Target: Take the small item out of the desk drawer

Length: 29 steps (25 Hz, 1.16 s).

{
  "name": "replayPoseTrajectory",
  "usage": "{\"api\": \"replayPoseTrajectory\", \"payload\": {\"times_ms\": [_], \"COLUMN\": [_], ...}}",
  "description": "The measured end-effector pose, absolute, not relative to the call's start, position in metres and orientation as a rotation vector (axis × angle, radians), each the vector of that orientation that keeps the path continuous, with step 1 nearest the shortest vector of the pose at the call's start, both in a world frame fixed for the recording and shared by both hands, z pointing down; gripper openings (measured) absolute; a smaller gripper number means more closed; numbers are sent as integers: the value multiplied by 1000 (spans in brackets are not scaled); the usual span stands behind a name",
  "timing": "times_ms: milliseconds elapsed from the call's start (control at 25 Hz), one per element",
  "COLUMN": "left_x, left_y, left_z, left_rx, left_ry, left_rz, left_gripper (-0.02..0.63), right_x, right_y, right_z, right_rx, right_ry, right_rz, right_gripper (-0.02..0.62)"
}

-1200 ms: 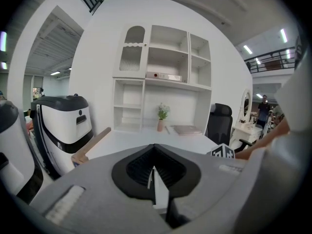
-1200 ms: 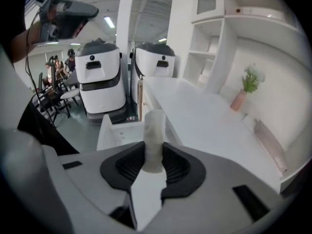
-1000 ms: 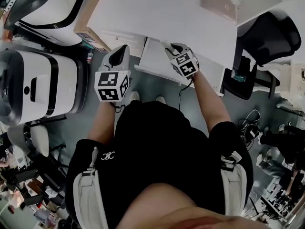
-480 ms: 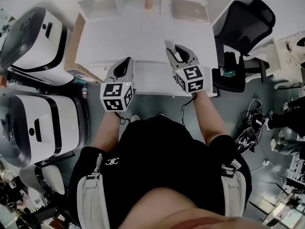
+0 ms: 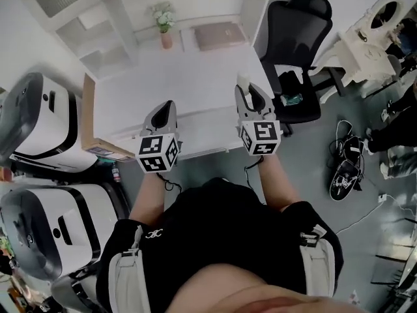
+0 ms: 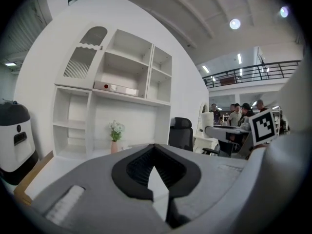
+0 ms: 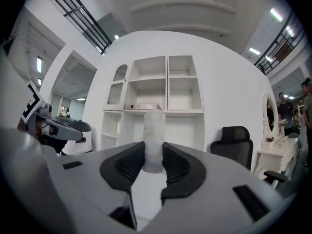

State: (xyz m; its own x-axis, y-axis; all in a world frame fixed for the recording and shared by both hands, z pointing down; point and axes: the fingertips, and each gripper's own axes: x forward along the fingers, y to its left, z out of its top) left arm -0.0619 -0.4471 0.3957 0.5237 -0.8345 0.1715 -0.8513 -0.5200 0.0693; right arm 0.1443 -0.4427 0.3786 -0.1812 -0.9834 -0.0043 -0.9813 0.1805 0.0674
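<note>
Step, as I judge it: the item is out of the drawer and is being carried over the desk, so the task looks near done.

- The right gripper is clamping the small item, a pale, frosted cylinder. It is standing upright between the pads, which are pressing its lower part, and most of its length is sticking out past the jaws.
- In the head view the small item is showing at the tip of the right gripper, above the right part of the white desk. It is not touching the top.
- The left gripper is sitting closed, jaw tips meeting, with nothing between them. It is hovering over the desk's near edge, left of the other, as the left gripper shows from above.
- The pale strip under the near edge is probably the drawer front. I cannot tell whether it is fully shut.

Doing it well: the grip is low on a smooth, round body, so the squeeze should be even and the gripper level, or the cylinder may pivot. Bring it down onto bare desk, well clear of the vase at the far side. Let it touch before the jaws part.

Pose: both bare forearms are reaching forward from the torso, roughly parallel, elbows bent. The marker cubes are facing up and the jaws are pointing away toward the far shelves.
</note>
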Motion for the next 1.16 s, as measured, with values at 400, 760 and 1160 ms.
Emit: {"api": "replayPoseTrajectory", "payload": {"times_ms": [400,760,1160], "left_x": [-29,-24,-32], "left_y": [-434,-429,-426], "left_z": [390,392,393], "left_rx": [2688,2682,2677], "left_ry": [-1368,-1369,-1373], "left_rz": [180,208,216], "left_gripper": [14,14,14], "right_x": [161,160,156], "right_y": [-413,-408,-405], "right_z": [371,371,379], "right_rx": [2014,1983,1994], "right_ry": [-2427,-2474,-2461], "right_rz": [-109,-95,-53], "right_gripper": [109,109,109]}}
